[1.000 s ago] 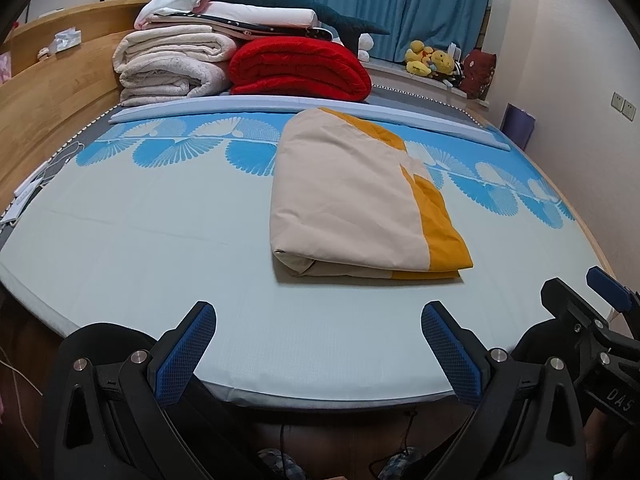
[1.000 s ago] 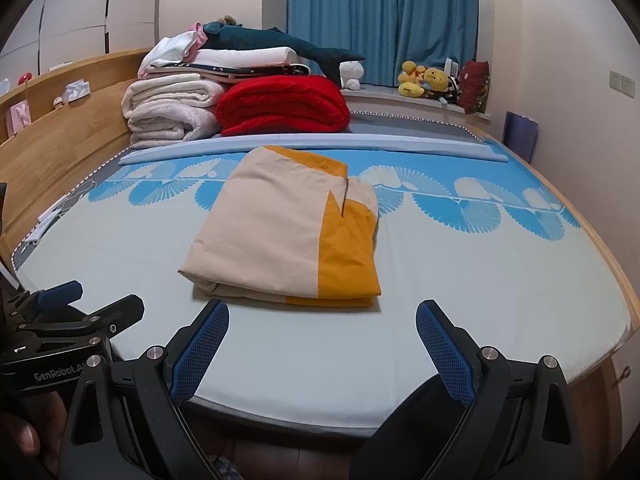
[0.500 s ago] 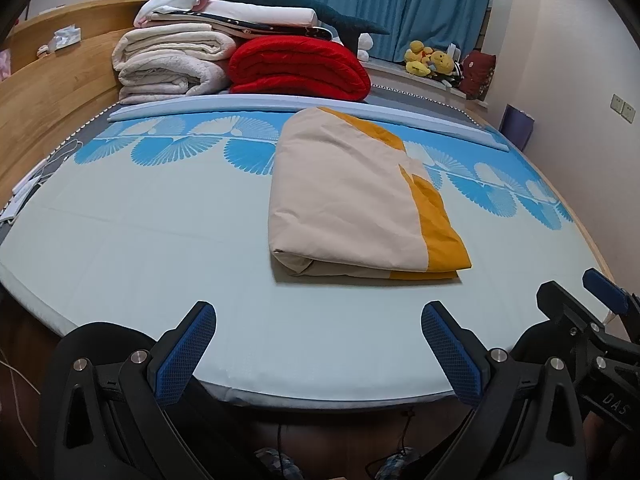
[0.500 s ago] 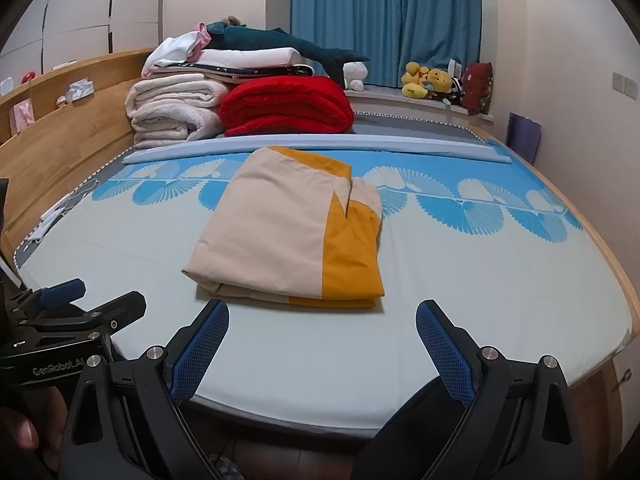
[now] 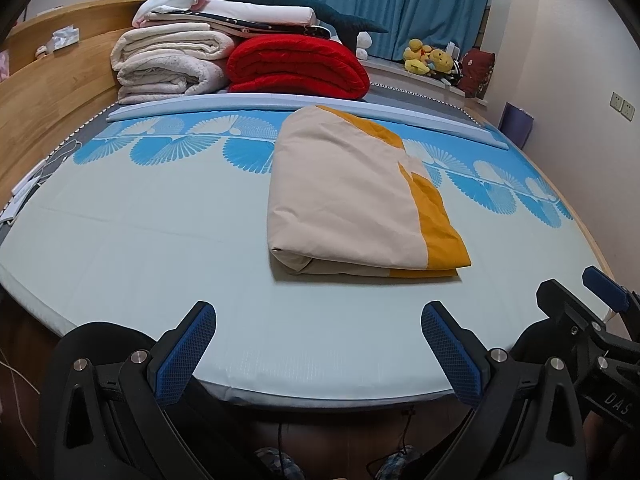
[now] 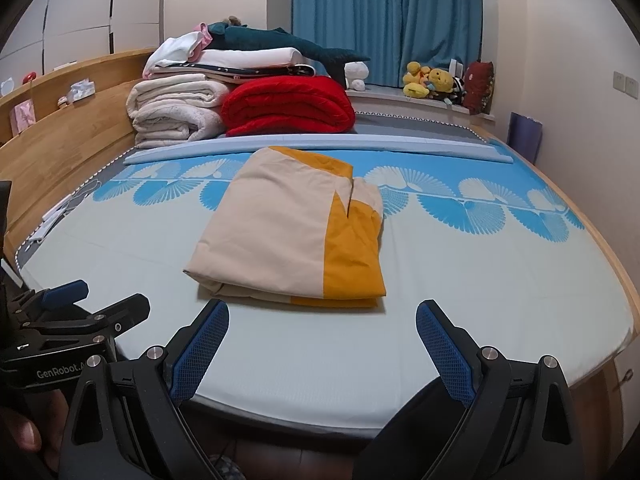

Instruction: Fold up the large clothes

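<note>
Bedroom scene: a bed (image 5: 160, 264) with a pale blue patterned mat is seen, stacked blankets (image 5: 240, 56) at the far end, curtains (image 6: 384, 20) behind. Folded beige-and-orange garment (image 5: 352, 188) is laid mid-mat, apart from both grippers. Left gripper (image 5: 318, 344) and right gripper (image 6: 322, 344) are held wide and empty at the near bed edge. Fold is judged done or nearly so. Risks: layers could be dragged apart if only the top ply is pinched; the loose flap on the orange side (image 6: 352, 216) could be flipped open; the bundle could slide on the smooth mat if pushed.

Bare mattress (image 5: 160, 240) around folded cloth (image 5: 352, 196) — blanket pile (image 5: 240, 64) blocks far end
</note>
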Demonstrator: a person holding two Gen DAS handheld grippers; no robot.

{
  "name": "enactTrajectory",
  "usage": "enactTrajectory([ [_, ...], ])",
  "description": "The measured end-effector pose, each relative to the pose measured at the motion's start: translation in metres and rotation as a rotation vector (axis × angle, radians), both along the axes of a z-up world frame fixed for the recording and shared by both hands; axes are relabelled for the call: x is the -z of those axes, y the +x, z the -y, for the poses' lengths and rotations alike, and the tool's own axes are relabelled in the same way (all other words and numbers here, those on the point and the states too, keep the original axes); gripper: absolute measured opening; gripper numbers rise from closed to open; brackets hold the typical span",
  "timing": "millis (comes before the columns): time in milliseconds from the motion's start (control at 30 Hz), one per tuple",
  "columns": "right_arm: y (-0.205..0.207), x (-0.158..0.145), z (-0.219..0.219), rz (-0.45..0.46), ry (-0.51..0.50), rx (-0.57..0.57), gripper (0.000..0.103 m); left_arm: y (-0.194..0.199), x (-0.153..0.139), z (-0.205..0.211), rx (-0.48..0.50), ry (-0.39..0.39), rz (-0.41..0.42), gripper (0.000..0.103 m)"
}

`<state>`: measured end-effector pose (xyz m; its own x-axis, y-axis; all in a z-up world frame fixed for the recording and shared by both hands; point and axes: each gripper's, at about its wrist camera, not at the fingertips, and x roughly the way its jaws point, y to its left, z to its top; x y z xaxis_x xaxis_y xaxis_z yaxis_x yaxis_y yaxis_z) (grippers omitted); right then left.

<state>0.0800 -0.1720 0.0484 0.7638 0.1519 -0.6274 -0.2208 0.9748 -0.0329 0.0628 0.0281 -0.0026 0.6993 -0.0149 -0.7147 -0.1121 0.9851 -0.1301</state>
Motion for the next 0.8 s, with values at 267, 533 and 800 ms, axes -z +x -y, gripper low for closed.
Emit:
enactTrajectory([
  [267, -0.0001, -0.0003, -0.0013, 0.002, 0.000, 0.003, 0.095, -0.0001, 0.0000, 0.0001, 0.001, -0.003, 0.000, 0.102],
  [533, -0.0011, -0.0005, -0.0037, -0.006, 0.003, 0.006, 0.095, 0.0004, 0.0002, 0.0009, 0.014, 0.020, -0.009, 0.102],
  [800, 0.0029, -0.0008, 0.0000, -0.010, 0.025, 0.020, 0.095, 0.0021, -0.0001, 0.0013, 0.023, 0.020, -0.012, 0.102],
])
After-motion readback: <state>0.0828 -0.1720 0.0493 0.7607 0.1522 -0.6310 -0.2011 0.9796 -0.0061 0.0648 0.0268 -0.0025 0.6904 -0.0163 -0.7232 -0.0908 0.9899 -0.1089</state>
